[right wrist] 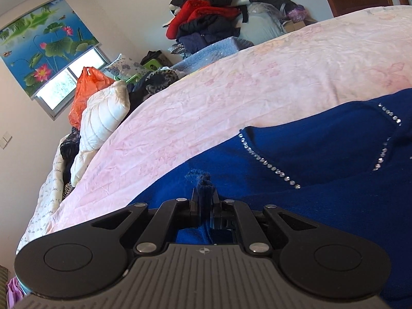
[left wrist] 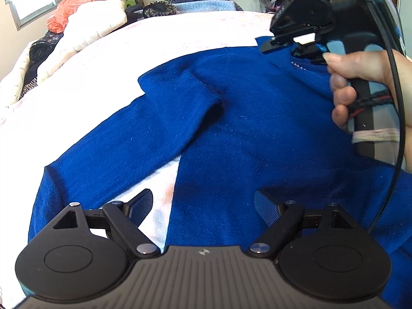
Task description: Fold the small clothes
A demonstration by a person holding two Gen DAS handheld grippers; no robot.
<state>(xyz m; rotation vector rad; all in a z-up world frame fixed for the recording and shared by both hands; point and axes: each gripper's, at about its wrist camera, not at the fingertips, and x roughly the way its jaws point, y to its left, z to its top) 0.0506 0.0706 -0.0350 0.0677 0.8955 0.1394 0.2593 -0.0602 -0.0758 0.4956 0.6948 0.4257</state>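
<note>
A royal-blue knit sweater [left wrist: 231, 118] lies spread on the pale pink bedspread [left wrist: 180, 36], its left sleeve folded back at the elbow. A line of rhinestones edges its neckline [right wrist: 270, 166]. My left gripper [left wrist: 203, 203] hovers open over the sweater's lower left edge, nothing between its fingers. My right gripper [right wrist: 204, 195] is shut on a pinch of blue knit near the shoulder, left of the neckline. In the left wrist view the right gripper [left wrist: 293, 46] sits at the sweater's far right corner, held by a person's hand [left wrist: 360, 85].
A white quilted cushion [right wrist: 103, 121], an orange plastic bag [right wrist: 85, 87] and dark garments line the bed's left side. A pile of red and dark clothes [right wrist: 206, 23] and a light blue blanket [right wrist: 216, 47] sit beyond the far edge. Pink sheet stretches behind the sweater.
</note>
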